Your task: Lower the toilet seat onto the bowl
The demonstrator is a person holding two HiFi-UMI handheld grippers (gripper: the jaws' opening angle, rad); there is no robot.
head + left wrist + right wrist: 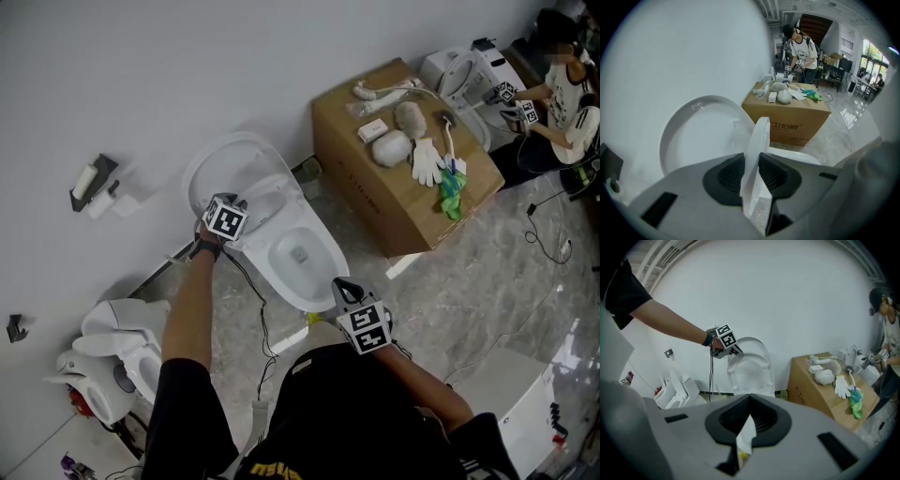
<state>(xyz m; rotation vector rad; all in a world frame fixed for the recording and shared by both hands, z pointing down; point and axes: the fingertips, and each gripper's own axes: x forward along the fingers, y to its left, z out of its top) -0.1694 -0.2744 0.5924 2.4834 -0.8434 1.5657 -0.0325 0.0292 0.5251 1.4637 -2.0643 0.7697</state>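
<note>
While the right tongs [345, 286] hang closest to the person's body, just off the front of the bowl [330, 255], their pads meet at the tips and grip nothing. Only a sliver of white porcelain shows through the gap lower down. They play no part in the work at this point.

Further out, the left tongs [244, 203] are clamped on the toilet seat [274, 199]. The left gripper view shows both ribbed pads pressed against the seat's thin white rim, which runs edge-on between them. The grip sits high on the seat's left side. The seat itself stands raised off the bowl, hinged at the back and leaning a little clear of the lid [223, 161], which stays upright against the white wall behind.

By my reading, the step in hand is the lowering itself: the hold is made, the seat has parted from the lid, but it is not yet down on the rim. The next move calls for the left hand to swing forward and down along the hinge's arc, letting the wrist turn with the seat so the pads do not slip off the smooth edge. The last stretch should be eased, not dropped, and the pads opened only once the seat lies flat. The right tongs would do well to keep clear of the bowl's front.

Beyond the toilet, to its right, sits a cardboard box [394, 202] with cleaning items on top.
</note>
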